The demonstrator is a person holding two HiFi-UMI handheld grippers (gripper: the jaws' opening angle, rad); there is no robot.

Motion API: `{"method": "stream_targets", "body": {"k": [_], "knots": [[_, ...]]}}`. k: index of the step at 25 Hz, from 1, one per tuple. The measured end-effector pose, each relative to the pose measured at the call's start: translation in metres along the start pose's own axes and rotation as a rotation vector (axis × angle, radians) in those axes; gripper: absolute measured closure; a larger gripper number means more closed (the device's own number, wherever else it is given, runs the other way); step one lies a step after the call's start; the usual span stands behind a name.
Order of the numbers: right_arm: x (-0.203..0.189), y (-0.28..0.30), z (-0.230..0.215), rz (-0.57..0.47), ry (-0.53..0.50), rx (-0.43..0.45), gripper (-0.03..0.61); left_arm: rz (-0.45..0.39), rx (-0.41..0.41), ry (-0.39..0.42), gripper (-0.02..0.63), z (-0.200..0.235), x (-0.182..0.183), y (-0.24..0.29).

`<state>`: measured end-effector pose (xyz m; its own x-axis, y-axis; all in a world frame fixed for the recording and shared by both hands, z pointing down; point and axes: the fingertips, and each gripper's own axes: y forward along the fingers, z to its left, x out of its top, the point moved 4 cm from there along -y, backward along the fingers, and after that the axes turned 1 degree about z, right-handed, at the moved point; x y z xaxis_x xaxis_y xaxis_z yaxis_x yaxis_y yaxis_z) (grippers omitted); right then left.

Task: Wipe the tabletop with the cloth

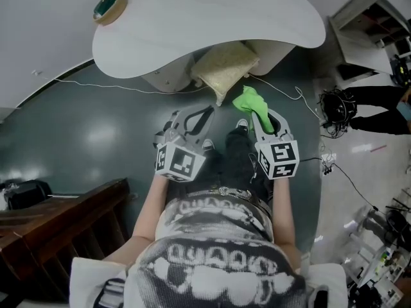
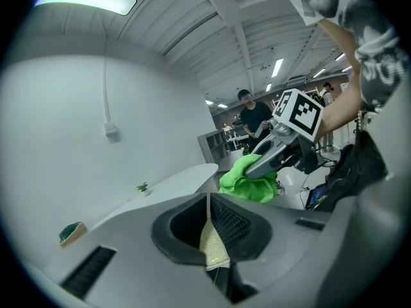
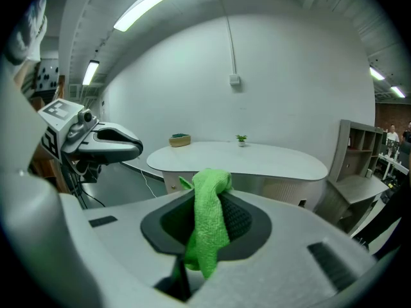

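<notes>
The person's patterned shirt (image 1: 212,249) is nearest in the head view. Beyond it, the left gripper (image 1: 194,115) and right gripper (image 1: 267,122) are held short of the white counter (image 1: 212,24). In the left gripper view, the jaws pinch a pale cloth (image 2: 213,239). In the right gripper view, the jaws clamp the green cloth (image 3: 207,226), with a small plant (image 3: 241,139) on the counter ahead.

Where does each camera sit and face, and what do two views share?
Head view: on the person's head, looking down at the table; torso, forearms, left claw, right claw show.
Left gripper view: on the left claw, along jaws shut on the cream cloth, toward the wall; forearm shows.
Right gripper view: on the right claw, along jaws shut on the green cloth, facing the table.
Shared: each gripper view shows the other claw.
</notes>
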<state>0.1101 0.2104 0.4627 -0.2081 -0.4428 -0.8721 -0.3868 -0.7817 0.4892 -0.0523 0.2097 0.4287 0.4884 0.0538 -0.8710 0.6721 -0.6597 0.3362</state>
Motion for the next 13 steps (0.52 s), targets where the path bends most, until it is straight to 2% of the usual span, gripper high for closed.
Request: {"method": "stream_targets", "body": {"k": [13], "knots": [[0.006,0.005,-0.021,0.004,-0.033,-0.012,0.515,0.007,0.009,0.012,0.597,0.001,0.004,0.006]]}}
